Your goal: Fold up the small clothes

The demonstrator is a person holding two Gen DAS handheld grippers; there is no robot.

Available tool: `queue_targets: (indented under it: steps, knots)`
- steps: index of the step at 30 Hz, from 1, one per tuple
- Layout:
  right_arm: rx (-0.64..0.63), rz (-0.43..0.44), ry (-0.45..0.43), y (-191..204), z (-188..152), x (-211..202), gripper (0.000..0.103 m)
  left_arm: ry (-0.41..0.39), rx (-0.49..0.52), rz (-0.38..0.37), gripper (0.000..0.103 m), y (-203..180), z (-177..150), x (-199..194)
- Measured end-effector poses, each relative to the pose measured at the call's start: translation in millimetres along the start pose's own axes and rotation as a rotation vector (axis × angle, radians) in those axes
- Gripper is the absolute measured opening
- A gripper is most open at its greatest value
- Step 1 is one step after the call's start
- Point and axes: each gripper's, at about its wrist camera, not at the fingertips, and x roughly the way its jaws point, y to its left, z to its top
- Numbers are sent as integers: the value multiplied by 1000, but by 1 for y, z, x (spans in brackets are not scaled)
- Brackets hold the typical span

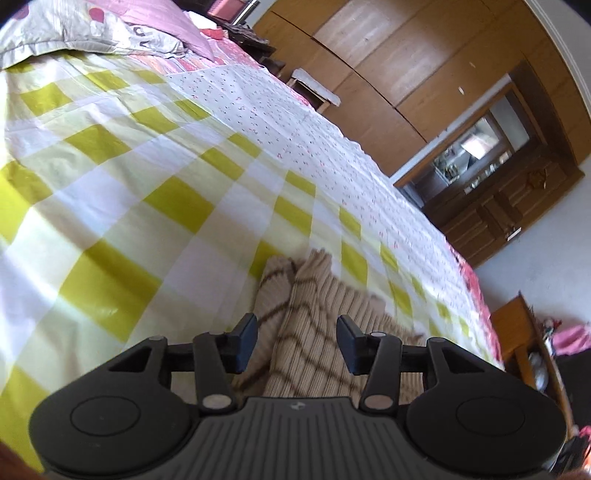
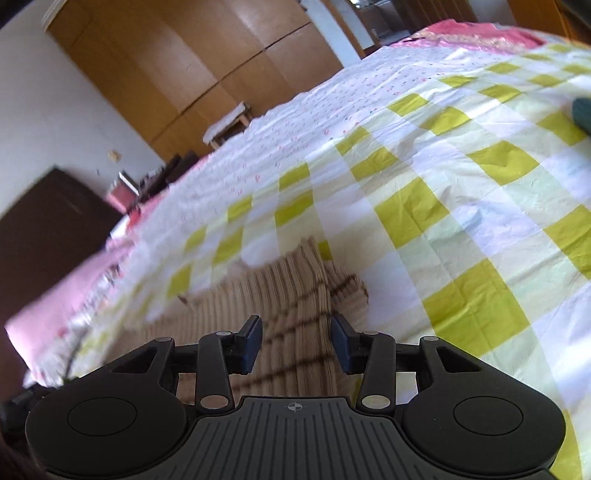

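Beige ribbed knit: small garment (image 1: 314,332), tan with thin brown cross-lines, lying on the bedspread (image 1: 122,192) of yellow-green and white checks.
Garment, left wrist view: fills the lower centre, running from between the fingers up toward 12 o'clock; two narrow lobes end just beyond the fingertips, one at 11 and one at 12.
Garment, right wrist view: same knit (image 2: 291,295) spreads from the fingers toward 12 o'clock, with a wider panel trailing to 9 and a short brown-lined flap at 1.
Long axis: judged roughly in line with each gripper's pointing direction, ribs running along it; the full outline is cut off by the gripper bodies.
Left gripper (image 1: 297,339): jaws parted about halfway, pads clear of the cloth; the knit lies below and between them, not pinched.
Right gripper (image 2: 295,339): jaws likewise part-open, nothing clamped; cloth passes beneath the gap.
Nearer hand: cannot tell; both hang directly over the garment, each with fabric right at its tips.
Relation for the coming move: cloth sits at 12 o'clock and just under both claws, so either needs only to dip and close to take an edge.
Surroundings: wooden wardrobe (image 1: 406,74) at 1 o'clock in the left view, pillow (image 1: 74,29) at 11; dark teal item (image 2: 581,112) at 2 o'clock in the right view, well apart.
Image quality: the right view's left half is blurred.
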Motion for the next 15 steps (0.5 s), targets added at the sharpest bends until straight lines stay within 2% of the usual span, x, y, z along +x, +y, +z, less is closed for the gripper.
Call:
queue_targets:
  steps: [2,4,5,8,11,15]
  knots:
    - [-47,-21,13,4,-10,1,40,16,35,20,55,1,-8,-1]
    - [-106,-94,37,6,-18,9,39,46,62,79,54,4,-14,5]
    - [-103,-103,45,4,-19,11,39,63,65,91,54,7,-16,9]
    - [-62,-101,54,-3,-14,9,39,68,52,91,54,12,-20,7]
    - [-80,-107,52,-1,-14,-1,39,45,62,92,53,10,-20,-4]
    - [-113,-52,56,6,-22,-20,40,43,107,56,54,2,-25,-20]
